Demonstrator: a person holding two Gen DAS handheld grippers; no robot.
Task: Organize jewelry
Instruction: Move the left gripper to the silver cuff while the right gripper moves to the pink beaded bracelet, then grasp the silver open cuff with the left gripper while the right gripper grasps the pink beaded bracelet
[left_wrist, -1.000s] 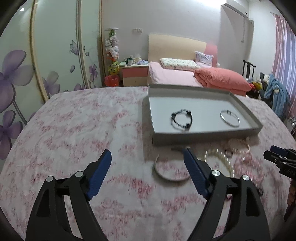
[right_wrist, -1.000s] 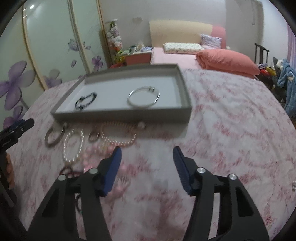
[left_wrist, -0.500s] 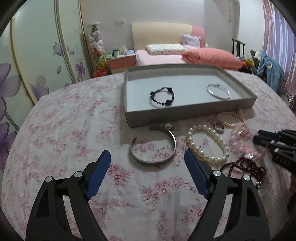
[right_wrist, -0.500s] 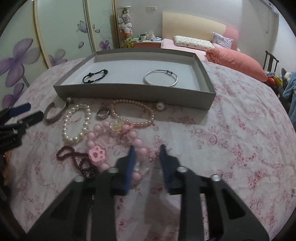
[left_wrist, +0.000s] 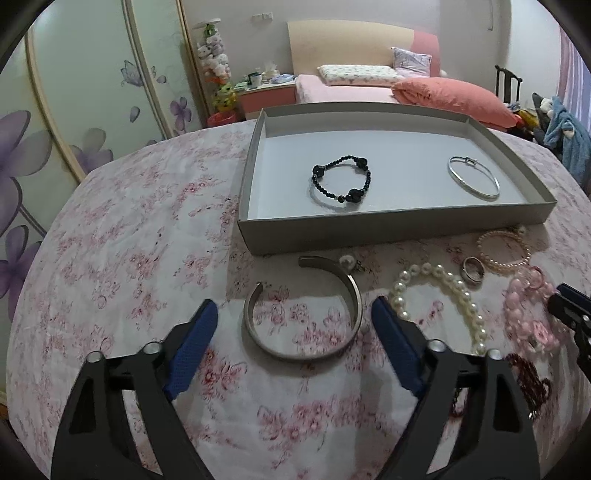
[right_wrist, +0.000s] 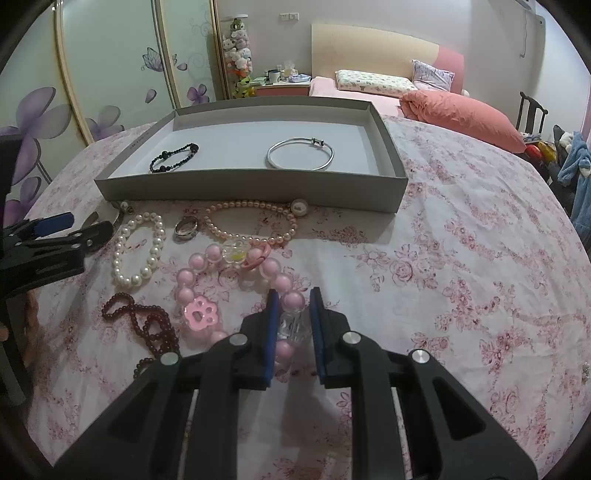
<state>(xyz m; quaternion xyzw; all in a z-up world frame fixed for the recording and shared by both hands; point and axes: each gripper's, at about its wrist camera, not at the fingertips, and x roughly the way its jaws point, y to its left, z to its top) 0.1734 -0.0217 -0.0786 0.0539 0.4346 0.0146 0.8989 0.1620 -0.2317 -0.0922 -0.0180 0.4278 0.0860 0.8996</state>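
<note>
The right gripper (right_wrist: 292, 306) is clamped on the big pink bead bracelet (right_wrist: 236, 291). Its blue pads squeeze a clear bead and a pink bead on the near side of the loop. The rest of the loop lies flat on the pink flowery desk cloth (right_wrist: 461, 280), ahead and to the left of that gripper. The beads under the gripper are partly hidden.

The left gripper (left_wrist: 293, 328) is wide apart and grips nothing. Its jaws have just been closing a little. The flat silver cuff bangle (left_wrist: 306, 314) lies on the cloth between the two blue pads and a bit ahead, not touching them. The gap in the cuff points away from the gripper and to the left.

Just right of that gripper lies the white pearl bracelet (left_wrist: 443, 299), then a silver ring (left_wrist: 473, 270). The dark red bead string (left_wrist: 528, 376) is half hidden behind the gripper's right arm.

Farther ahead stands the flat grey cardboard tray (left_wrist: 388, 227), long side across. Inside lie a black bead bracelet (left_wrist: 341, 179) and a thin silver bangle (left_wrist: 474, 178).
</note>
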